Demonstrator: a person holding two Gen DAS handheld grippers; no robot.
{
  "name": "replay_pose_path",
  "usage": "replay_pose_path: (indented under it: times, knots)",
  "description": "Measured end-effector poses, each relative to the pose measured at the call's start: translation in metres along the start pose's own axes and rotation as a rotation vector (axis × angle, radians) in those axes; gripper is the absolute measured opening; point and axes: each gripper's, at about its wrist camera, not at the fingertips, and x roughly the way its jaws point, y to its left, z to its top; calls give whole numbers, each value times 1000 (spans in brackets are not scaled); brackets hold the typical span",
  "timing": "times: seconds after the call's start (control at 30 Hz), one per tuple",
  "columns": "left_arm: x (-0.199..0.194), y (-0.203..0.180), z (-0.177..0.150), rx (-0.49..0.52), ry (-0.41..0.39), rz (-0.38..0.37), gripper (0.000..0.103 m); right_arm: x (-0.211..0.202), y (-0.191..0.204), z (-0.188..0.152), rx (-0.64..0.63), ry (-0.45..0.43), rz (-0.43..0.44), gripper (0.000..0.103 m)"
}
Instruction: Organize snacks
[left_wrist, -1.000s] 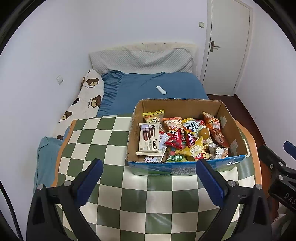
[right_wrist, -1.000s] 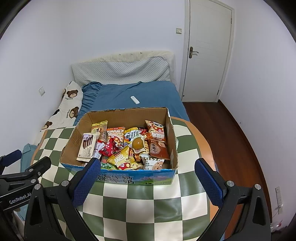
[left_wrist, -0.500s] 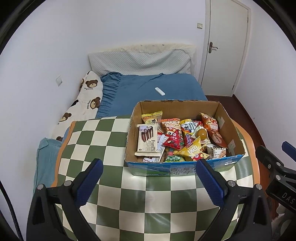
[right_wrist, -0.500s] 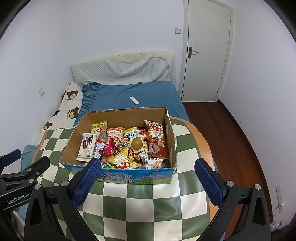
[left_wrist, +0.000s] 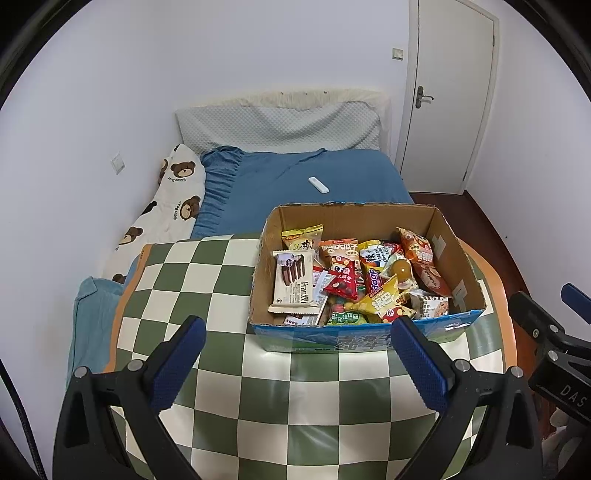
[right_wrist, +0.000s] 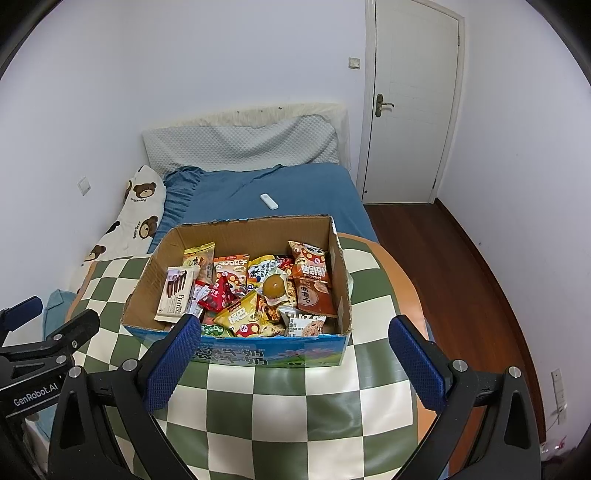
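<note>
I see both my left gripper (left_wrist: 297, 363) and right gripper (right_wrist: 295, 360) spread wide, empty, above the checkered table (left_wrist: 207, 280); the snack box (left_wrist: 369, 338) sits at its far right edge.

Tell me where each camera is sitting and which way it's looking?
Left wrist view: sits on the left gripper, above the checkered table, looking forward at the snack box and the bed; its own open blue-padded fingers show, and the right gripper at the right edge.
Right wrist view: sits on the right gripper, looking the same way, with the box closer to centre; its own open fingers show, and the left gripper at the left edge.
Shared: box, table, bed, white door.
</note>
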Motion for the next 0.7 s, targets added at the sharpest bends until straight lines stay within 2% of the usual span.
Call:
replay_pose_path:
  times: [0.7]
  knots:
    - [0, 0, 0, -2, -2, 1, 103, -11, 5, -2, 1, 0, 1, 103]
